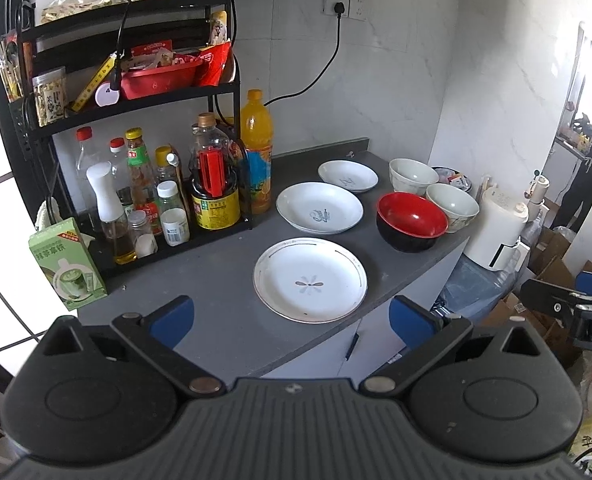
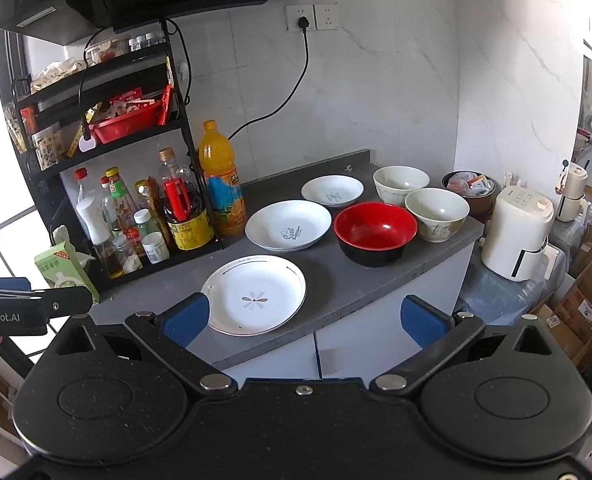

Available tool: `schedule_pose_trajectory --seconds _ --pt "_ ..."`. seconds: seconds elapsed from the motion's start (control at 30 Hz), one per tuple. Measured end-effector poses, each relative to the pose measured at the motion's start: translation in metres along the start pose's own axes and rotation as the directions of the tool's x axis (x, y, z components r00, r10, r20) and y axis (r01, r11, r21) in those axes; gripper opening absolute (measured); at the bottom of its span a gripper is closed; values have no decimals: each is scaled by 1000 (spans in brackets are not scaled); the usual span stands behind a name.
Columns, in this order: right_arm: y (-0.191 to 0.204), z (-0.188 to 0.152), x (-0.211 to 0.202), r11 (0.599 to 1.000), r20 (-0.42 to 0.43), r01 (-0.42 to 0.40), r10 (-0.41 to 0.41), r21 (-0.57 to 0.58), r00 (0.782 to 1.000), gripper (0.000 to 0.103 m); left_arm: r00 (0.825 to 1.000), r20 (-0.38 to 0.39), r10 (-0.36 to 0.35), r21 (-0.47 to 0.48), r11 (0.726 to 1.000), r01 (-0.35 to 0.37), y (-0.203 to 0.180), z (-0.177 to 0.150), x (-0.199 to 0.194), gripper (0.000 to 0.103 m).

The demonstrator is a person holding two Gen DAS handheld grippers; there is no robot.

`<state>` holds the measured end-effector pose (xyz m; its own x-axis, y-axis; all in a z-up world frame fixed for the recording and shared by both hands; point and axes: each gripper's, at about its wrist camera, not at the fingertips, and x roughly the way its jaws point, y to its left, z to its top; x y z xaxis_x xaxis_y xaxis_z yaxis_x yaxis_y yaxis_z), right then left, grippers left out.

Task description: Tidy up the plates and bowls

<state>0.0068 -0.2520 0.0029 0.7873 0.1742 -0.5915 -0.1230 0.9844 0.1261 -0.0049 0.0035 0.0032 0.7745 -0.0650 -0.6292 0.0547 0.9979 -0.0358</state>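
Two hand-held grippers hang before a grey kitchen tabletop (image 1: 216, 280) with their blue-padded jaws spread wide and nothing between them: the left gripper (image 1: 292, 322) faces the front edge of the tabletop, and the right gripper (image 2: 305, 320) sits just beside it. Nearest the front edge lies a gold-rimmed white plate (image 1: 309, 279) with a flower motif. Behind it sits a deeper white plate (image 1: 319, 208), which seems to rest on another plate, and farther back a smaller white plate (image 1: 347, 176) near the wall. To the right of the plates stands a red-and-black bowl (image 1: 411, 216), with two pale bowls behind it, one near the right edge (image 1: 452, 202) and one at the back (image 1: 413, 176). A black rack of sauce bottles (image 1: 144, 184) and an orange drink bottle (image 1: 258, 144) fill the left side of the tabletop.
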Motion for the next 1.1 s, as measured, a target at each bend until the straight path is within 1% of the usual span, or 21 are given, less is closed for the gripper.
schedule_pose_trajectory --seconds 0.3,0.7,1.1 --pt "4 -2 2 1000 -12 -8 8 -1 1000 103 1000 -5 11 -3 1000 -11 5 -2 1 103" --pt "3 1 3 1000 -1 -16 16 -2 1000 103 1000 4 28 -15 999 -28 9 -1 0 103" --pt "4 1 3 1000 -2 -19 19 -5 1000 103 1000 10 22 -14 1000 -22 10 0 0 103"
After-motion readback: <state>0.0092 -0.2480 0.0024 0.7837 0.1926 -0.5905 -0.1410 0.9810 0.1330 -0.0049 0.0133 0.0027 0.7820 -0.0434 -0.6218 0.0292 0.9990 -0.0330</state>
